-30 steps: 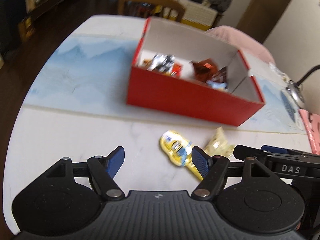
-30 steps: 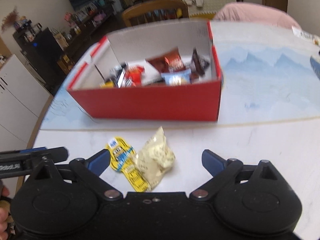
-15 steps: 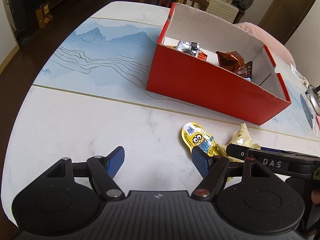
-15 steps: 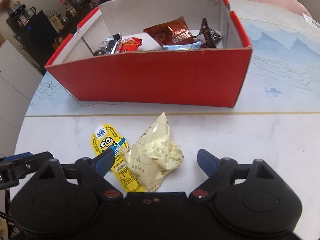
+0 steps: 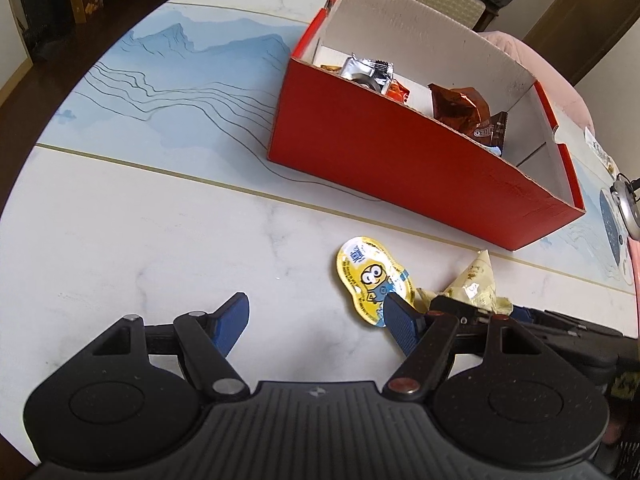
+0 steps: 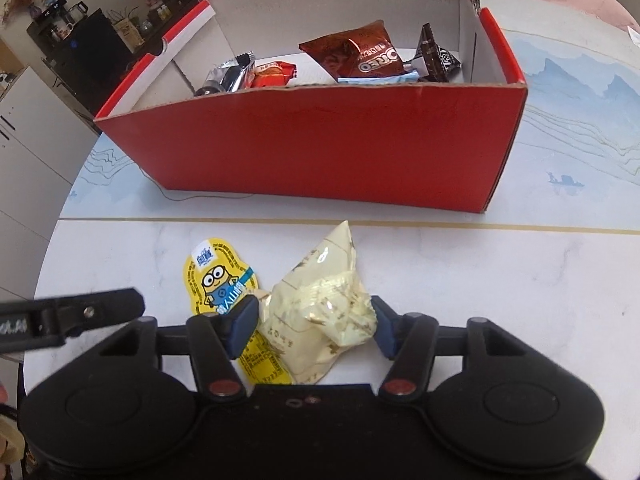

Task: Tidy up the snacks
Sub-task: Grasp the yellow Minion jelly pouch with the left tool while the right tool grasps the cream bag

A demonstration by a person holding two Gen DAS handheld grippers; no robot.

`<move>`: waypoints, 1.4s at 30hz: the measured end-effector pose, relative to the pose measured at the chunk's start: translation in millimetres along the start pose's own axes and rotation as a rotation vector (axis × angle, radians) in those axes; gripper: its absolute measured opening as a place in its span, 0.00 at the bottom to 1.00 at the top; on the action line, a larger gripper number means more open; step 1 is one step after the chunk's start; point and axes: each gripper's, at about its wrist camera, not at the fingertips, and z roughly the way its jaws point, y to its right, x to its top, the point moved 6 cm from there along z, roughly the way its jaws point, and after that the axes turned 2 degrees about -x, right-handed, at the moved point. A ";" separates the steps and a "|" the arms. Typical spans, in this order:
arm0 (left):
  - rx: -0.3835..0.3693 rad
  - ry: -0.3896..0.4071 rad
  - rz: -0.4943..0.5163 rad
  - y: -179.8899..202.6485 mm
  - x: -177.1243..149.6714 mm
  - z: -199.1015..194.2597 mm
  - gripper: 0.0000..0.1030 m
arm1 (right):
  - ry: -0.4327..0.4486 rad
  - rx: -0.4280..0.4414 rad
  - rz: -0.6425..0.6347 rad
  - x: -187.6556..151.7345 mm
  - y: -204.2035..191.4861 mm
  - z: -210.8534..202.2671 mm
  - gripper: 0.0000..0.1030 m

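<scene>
Right gripper: the jaws have just been closing, and the blue pads now stand against both sides of the cream snack packet, a crinkled, glossy film pouch with a pointed top. The packet rests on the table, a smooth white marble-look surface with a thin gold seam, and overlaps the lower edge of the yellow cartoon-print packet (flat, with a rounded peanut-like outline).

Left gripper: the jaws stand wide apart with nothing between them. The right-hand pad sits over the edge of the yellow packet; whether it touches cannot be told.

Beyond both packets stands the red cardboard box, matte red outside, plain white inside, with a raw corrugated rim. It contains a brown foil Oreo bag, a silver foil wrapper, an orange-red wrapper and a dark wrapper.
</scene>
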 end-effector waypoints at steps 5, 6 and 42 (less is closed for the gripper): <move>0.012 -0.016 0.001 13.9 3.3 11.5 0.72 | 0.002 -0.004 -0.008 -2.5 7.8 -4.2 0.52; 0.011 -0.022 -0.003 17.3 4.2 14.7 0.72 | 0.002 -0.007 -0.006 -3.5 10.9 -5.8 0.51; 0.089 -0.085 0.033 51.5 -7.8 53.5 0.49 | 0.051 -0.014 0.077 -15.2 52.6 -41.4 0.50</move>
